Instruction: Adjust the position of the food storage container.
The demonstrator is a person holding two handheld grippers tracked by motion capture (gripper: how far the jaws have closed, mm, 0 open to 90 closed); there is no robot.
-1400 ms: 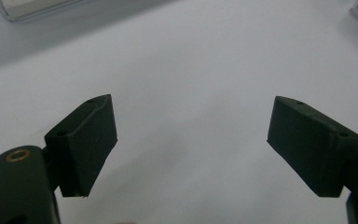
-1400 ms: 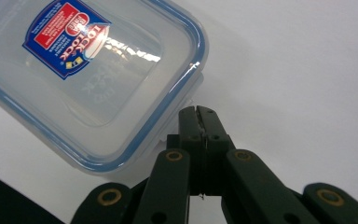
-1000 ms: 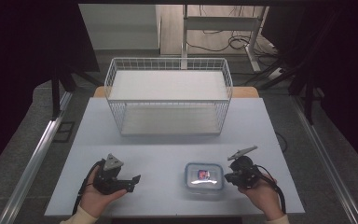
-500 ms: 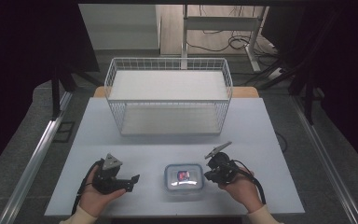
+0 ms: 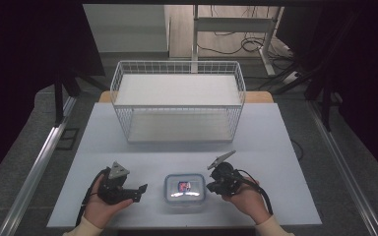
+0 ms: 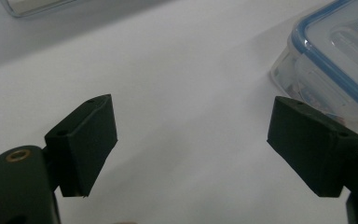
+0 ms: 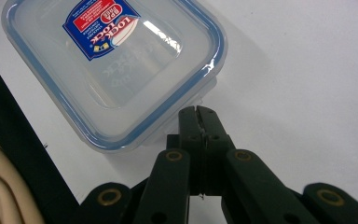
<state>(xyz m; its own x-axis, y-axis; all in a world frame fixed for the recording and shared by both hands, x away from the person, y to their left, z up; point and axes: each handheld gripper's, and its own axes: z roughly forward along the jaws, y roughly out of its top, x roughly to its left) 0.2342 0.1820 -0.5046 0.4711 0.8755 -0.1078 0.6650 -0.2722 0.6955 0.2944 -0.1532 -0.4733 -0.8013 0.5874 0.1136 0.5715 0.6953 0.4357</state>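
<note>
**Pushing the box along the near edge**

We are holding two grippers close to the near edge of the tabletop [image 5: 285,147]. Between them is lying a clear box [image 5: 184,189] with a blue-edged lid and a red and blue sticker on top.

Our right gripper [image 7: 199,116] is squeezed all the way closed, with nothing inside it. Its tips are touching the side of the box, or are just beside it; we cannot tell which. The box is lying straight ahead of those tips, toward our left hand.

Our left gripper [image 6: 191,147] is standing wide open and is holding nothing. In the left gripper view, the box is sitting just beyond the pad [image 6: 314,142] on the right side of that view, not between the pads.

The box looks almost square, only a little longer from left to right. The right gripper is the nearer one, so we think any next push comes from it.

Farther back, near the far edge of the tabletop, a white wire basket [image 5: 177,66] is waiting, well apart from the box.
</note>
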